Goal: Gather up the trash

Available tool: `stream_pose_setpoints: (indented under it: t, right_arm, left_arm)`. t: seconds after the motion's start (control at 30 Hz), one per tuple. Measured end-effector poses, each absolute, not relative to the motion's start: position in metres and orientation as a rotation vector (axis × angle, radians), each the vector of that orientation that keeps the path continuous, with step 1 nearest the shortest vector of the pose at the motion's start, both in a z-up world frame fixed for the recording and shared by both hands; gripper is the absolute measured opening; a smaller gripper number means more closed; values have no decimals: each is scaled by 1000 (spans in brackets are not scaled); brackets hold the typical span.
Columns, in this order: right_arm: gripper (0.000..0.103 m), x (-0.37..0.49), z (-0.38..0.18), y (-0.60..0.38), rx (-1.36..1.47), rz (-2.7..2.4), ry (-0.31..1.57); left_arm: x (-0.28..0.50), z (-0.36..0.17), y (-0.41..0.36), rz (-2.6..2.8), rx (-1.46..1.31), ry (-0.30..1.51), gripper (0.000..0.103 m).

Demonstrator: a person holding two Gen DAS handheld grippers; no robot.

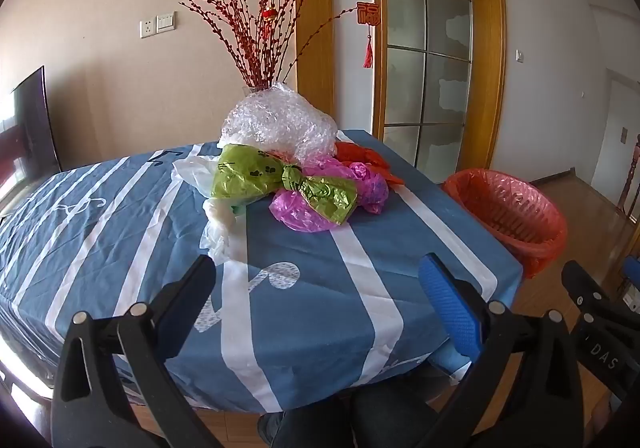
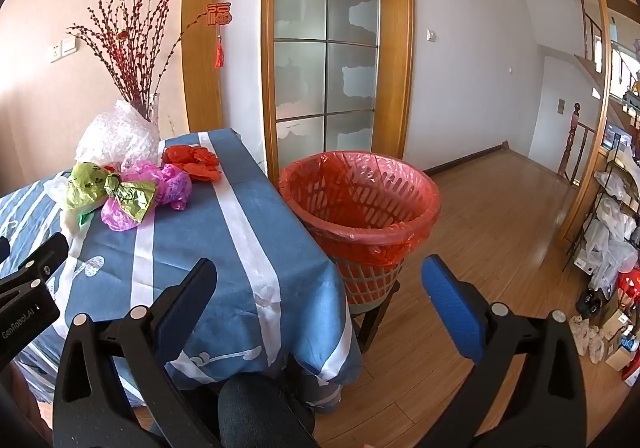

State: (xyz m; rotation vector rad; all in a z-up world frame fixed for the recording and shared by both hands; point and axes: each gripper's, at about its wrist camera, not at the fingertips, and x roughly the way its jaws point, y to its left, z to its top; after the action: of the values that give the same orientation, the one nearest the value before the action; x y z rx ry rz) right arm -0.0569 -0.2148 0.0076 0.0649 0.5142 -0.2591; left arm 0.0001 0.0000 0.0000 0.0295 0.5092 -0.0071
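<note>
left gripper [image 1: 320, 284]: jaws spread wide, nothing between them, hanging over the near part of the blue white-striped tablecloth [image 1: 120, 248] at the bottom of the left wrist frame. right gripper [image 2: 318, 284]: jaws equally wide, holding nothing, low in the right wrist frame above the table's corner, the gap between cloth and basket ahead of it.

trash sits in one pile at centre frame of the left wrist view, well beyond the fingertips. front item: green crinkled plastic bag knotted at its middle [image 1: 280, 184], bow-shaped, long axis running left to right across the frame, right lobe tilted slightly down. touching it: magenta plastic bag [image 1: 304, 214] under and right of it, red crumpled plastic bag [image 1: 360, 158] behind to the right, white thin plastic bag [image 1: 222, 224] trailing left and toward the camera, clear bubble wrap bundle [image 1: 280, 120] heaped at the back. count: five pieces, one of each.

behind the bubble wrap: one glass vase of red berry branches [image 1: 256, 32].

one grey slatted basket lined with a red plastic bag [image 2: 360, 200] stands just beside the table's right edge, centre of the right wrist frame, mouth open upward, raised on a dark stool; whether it touches the cloth, cannot tell.
</note>
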Motion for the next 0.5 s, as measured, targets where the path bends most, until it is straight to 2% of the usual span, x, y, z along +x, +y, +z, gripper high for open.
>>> stream_pose_setpoints:
  t: [0.5]
  right_arm:
    - [101,-57,8,-214,63,-260,512]
  left_arm:
    - [0,0,0,-8,26,511,99]
